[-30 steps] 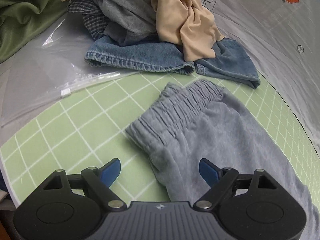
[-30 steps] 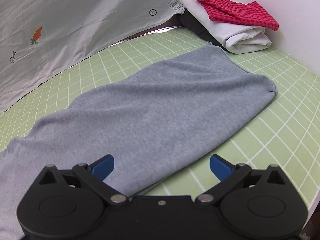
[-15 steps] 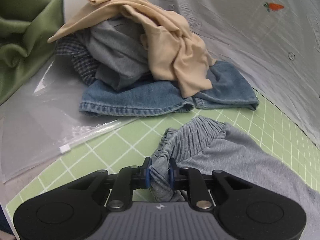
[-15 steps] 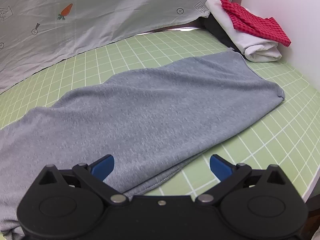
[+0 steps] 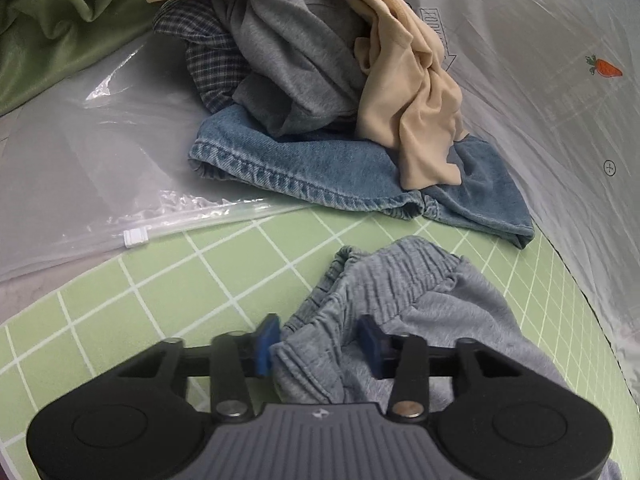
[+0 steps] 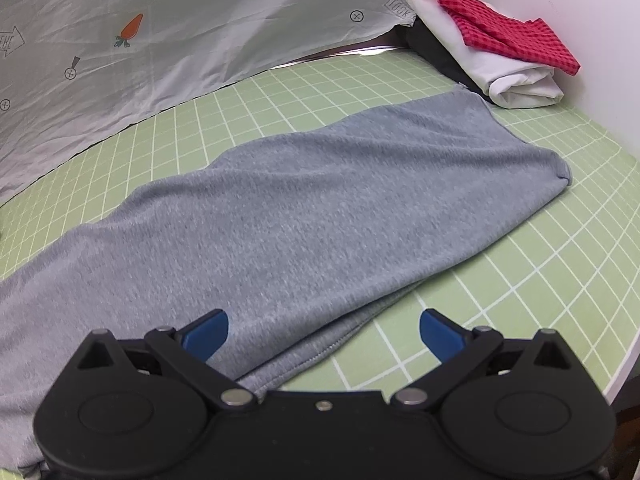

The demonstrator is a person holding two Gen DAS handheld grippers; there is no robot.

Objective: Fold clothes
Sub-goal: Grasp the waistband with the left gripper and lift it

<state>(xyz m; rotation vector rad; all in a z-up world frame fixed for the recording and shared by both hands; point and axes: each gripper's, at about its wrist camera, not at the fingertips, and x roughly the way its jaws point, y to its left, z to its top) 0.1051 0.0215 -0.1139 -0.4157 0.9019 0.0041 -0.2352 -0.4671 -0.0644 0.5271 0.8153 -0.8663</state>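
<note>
Having clamped tight on the waistband half a second ago, now loosening: left gripper (image 5: 318, 346) showing its blue pads parted, bunched elastic waistband of the grey fleece sweatpants (image 5: 384, 280) lying slack between them, touching the left pad at least, no firm pinch visible. Right gripper (image 6: 323, 330) hovering spread wide over the near hem of the trouser leg (image 6: 304, 216), holding nothing, barely shifted. Sweatpants lying lengthwise on the light green gridded cutting mat (image 5: 168, 280), legs stacked and mostly smooth, waistband crumpled at the left end. Judging the step as resetting the grip before a fold: worth flattening the gathered waistband first, taking both layers at the corner rather than the middle, and matching the right side's grasp on the hem so the halves meet evenly. Beyond the waistband, an unsorted heap of blue denim, grey knit, checked cloth and beige fabric (image 5: 320, 92); a clear zip bag (image 5: 132, 216) to its left. Far right, a folded stack topped with red gingham (image 6: 504, 36) against a white wall; grey printed sheet (image 6: 200, 20) draped behind.
</note>
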